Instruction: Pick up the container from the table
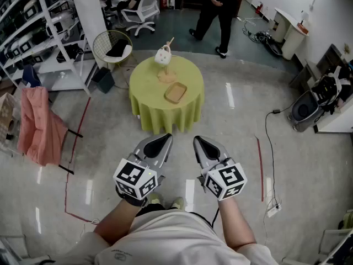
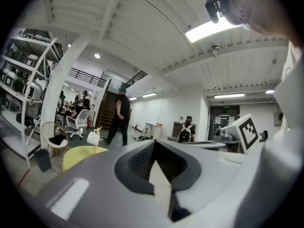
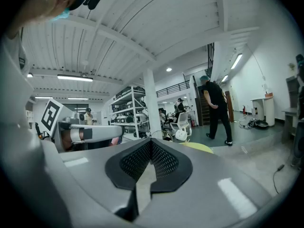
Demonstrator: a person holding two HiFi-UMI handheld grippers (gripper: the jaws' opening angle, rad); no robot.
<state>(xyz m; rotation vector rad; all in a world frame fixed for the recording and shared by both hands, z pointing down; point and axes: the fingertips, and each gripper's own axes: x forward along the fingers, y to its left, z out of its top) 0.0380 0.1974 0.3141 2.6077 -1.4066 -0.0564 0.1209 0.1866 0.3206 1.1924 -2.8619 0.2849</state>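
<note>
While both tools are held low before the body, well apart from the round surface draped in yellow-green cloth, nothing is gripped: the fingers of the left gripper are closed together on nothing, and those of the right gripper are likewise pressed tip to tip.

2 candidates are seen on the surface. A small white handled container stands upright toward the far edge on a pale tan base, with a thin stick jutting from its top; what else it holds cannot be made out. Nearer, a shallow tan rectangular tray lies flat and appears empty.

The white container is judged to be the task's thing. It is expected to be light and stiff, possibly fragile, and easily tipped on its base. A hold across the upper body or at the handle is advised, with the fingers opened first.
</note>
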